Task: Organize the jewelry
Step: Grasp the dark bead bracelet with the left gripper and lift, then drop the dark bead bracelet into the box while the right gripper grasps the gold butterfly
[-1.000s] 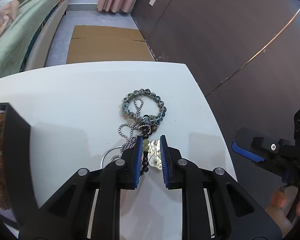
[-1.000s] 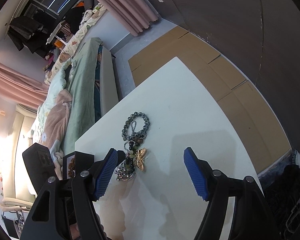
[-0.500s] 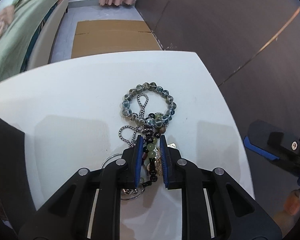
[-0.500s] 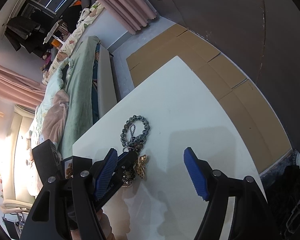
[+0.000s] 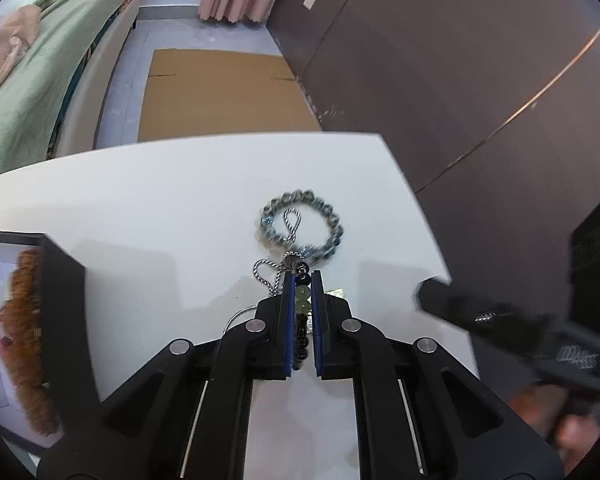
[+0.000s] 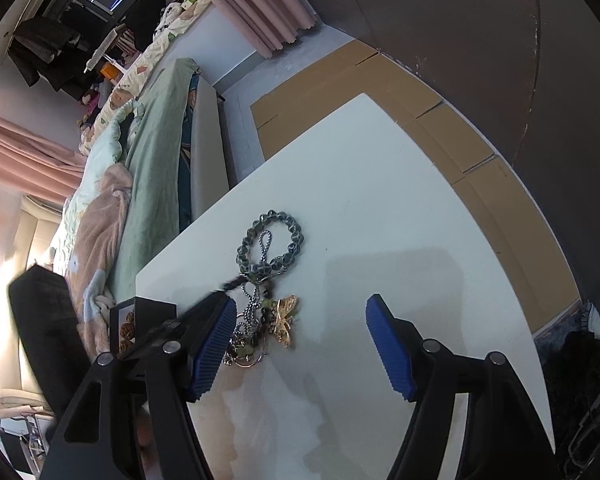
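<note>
A tangle of jewelry lies on the white table (image 5: 160,208). My left gripper (image 5: 302,280) is shut on a green and dark bead strand (image 5: 302,304). Beyond it lie a grey-blue bead bracelet (image 5: 300,220) and a twisted silver chain (image 5: 292,222). In the right wrist view the bracelet (image 6: 271,246), a gold butterfly brooch (image 6: 284,320) and the bead strand (image 6: 256,332) lie together. My right gripper (image 6: 300,336) is open and empty, just right of the pile.
An open black jewelry box (image 5: 56,320) holding brown beads stands at the table's left; it also shows in the right wrist view (image 6: 140,320). A bed (image 6: 148,152) lies beyond the table. Flattened cardboard (image 5: 216,92) covers the floor. A dark wall (image 5: 460,80) is on the right.
My left gripper has closed from open onto the bead strand and lifted slightly. The right gripper stays open and has moved closer in the left wrist view.
</note>
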